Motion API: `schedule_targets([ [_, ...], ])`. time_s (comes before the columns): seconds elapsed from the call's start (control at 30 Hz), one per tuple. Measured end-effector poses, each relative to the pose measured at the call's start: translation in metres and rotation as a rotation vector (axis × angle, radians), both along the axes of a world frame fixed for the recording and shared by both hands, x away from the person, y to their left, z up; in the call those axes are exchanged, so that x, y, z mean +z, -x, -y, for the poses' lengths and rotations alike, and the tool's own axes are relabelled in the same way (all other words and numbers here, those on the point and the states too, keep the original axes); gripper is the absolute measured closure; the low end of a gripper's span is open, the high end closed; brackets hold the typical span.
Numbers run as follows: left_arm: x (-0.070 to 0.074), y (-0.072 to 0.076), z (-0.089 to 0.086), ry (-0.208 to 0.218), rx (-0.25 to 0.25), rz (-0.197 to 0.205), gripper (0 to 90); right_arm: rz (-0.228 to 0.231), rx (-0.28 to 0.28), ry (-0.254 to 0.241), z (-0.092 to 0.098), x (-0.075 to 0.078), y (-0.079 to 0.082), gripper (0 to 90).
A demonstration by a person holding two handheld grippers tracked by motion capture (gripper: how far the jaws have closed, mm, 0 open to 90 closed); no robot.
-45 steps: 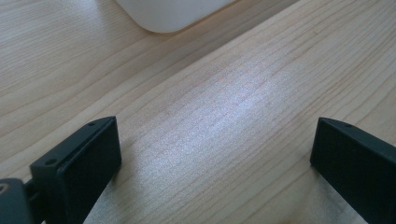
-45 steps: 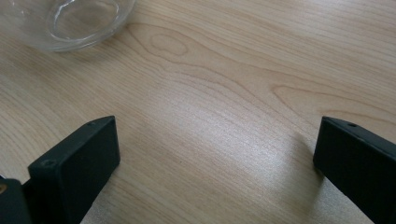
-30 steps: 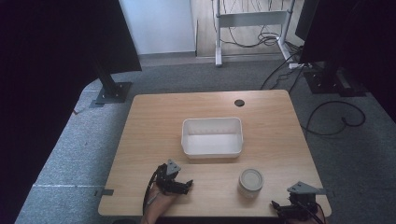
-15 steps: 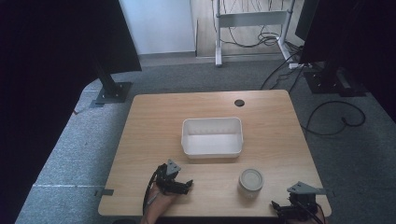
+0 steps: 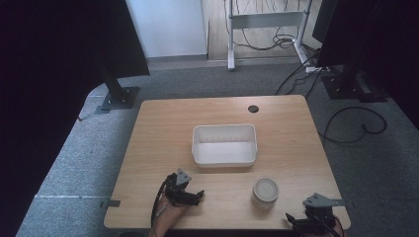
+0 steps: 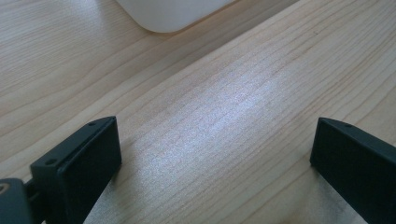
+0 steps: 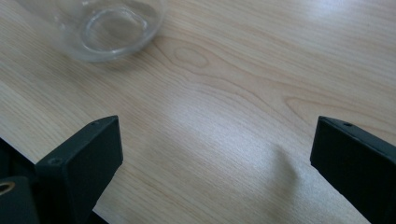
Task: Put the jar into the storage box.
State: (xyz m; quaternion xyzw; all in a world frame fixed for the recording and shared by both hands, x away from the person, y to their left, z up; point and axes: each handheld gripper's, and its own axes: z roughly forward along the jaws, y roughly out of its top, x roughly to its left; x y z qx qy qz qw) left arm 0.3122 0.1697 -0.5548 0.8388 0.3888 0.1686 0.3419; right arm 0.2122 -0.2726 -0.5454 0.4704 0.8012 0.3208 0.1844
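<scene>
A white rectangular tub (image 5: 225,144) stands empty at the middle of the wooden table (image 5: 163,128). A clear glass jar with a pale lid (image 5: 265,192) stands in front of it, toward the right. My left gripper (image 5: 196,196) rests low on the table near the front edge, left of the jar, open with bare wood between its jaws (image 6: 212,154). The tub's rounded corner (image 6: 173,14) is just ahead of it. My right gripper (image 5: 295,220) sits at the front right corner, open. The jar's glass base (image 7: 109,28) is ahead of it and to its left.
A round cable hole (image 5: 253,108) sits near the table's far edge. Grey carpet surrounds the table. Dark stands (image 5: 117,94) and loose cables (image 5: 353,123) lie on the floor beyond. A white desk frame (image 5: 264,29) stands at the back.
</scene>
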Motion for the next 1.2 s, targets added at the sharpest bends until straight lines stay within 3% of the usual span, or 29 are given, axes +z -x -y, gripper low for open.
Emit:
schedule_targets([
  [1.2,0.000,0.000,0.000,0.000,0.000,0.000,1.5,0.067,0.136,-0.034,-0.037,0.022,-0.008,0.0],
])
